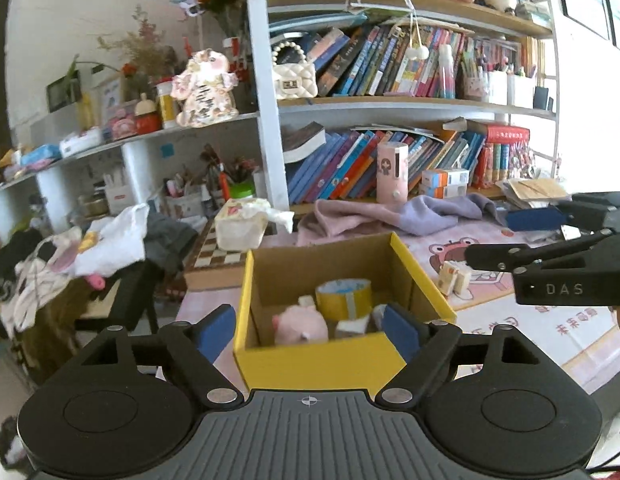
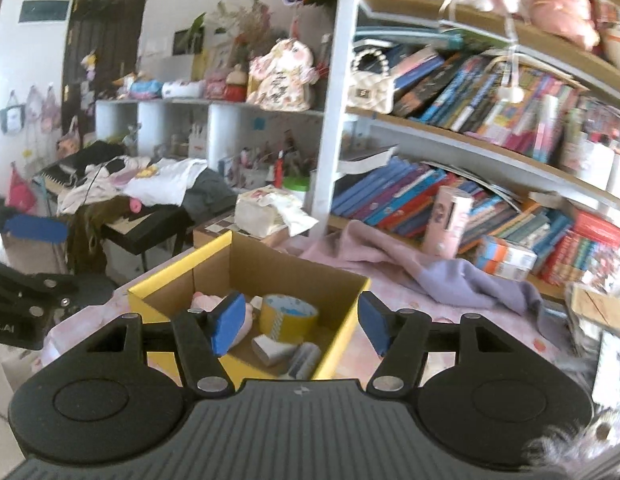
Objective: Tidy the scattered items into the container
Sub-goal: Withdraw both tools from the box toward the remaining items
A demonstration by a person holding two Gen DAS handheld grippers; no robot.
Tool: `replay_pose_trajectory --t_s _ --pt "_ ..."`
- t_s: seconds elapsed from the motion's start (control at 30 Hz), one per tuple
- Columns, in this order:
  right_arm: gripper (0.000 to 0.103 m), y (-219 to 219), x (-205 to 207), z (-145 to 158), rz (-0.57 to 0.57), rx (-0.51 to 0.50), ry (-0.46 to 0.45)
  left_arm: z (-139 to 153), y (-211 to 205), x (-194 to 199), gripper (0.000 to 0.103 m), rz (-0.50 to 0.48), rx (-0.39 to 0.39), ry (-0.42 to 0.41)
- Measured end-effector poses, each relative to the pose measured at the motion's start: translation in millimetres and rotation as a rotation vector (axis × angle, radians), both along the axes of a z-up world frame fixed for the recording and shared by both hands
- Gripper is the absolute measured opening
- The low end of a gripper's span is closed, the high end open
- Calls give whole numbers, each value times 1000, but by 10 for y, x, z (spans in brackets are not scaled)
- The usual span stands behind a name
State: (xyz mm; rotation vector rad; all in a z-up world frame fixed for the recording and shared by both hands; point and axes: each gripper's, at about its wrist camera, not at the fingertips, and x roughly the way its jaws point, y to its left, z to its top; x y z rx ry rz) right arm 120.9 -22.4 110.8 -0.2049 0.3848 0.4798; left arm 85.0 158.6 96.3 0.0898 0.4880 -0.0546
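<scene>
Cluttered room w/ packed bookshelves (image 1: 389, 68) behind a pink-mat table (image 1: 549, 320), where the yellow cardboard box (image 1: 310, 364) sits near-centre holding a pink plush toy (image 1: 300, 324), yellow tape roll (image 1: 343, 298) and a small white item (image 2: 270, 346). Only the left wrist view shows two small cartons (image 1: 453, 278) on the mat right of the box; only the right wrist view shows the dark door (image 2: 106, 40) at far left. Left gripper (image 1: 310, 332) is spread wide and empty, pads straddling the box's near wall; right gripper (image 2: 302, 322) is likewise released, holding nothing, above the box's near-right corner.
</scene>
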Motion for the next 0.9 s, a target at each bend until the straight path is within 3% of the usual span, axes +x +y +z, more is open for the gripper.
replay_pose_trajectory --t_s 0.2,0.4,0.6,0.7,0.9 --pt "65 -131 -464 -129 -60 18 -2 -82 -40 -375 85 39 -40 -5" --pt "66 -140 -822 -364 -70 16 64 -308 -123 -677 88 76 -24 13" --pt "66 -117 -1106 -608 -34 -30 155 -553 -202 -859 88 87 -56 96" --pt "71 -128 -1166 -656 -26 -39 196 -612 -253 -878 90 80 -29 135" --pt "74 -147 -1224 -678 -23 -75 216 -693 -295 -866 94 71 -55 185"
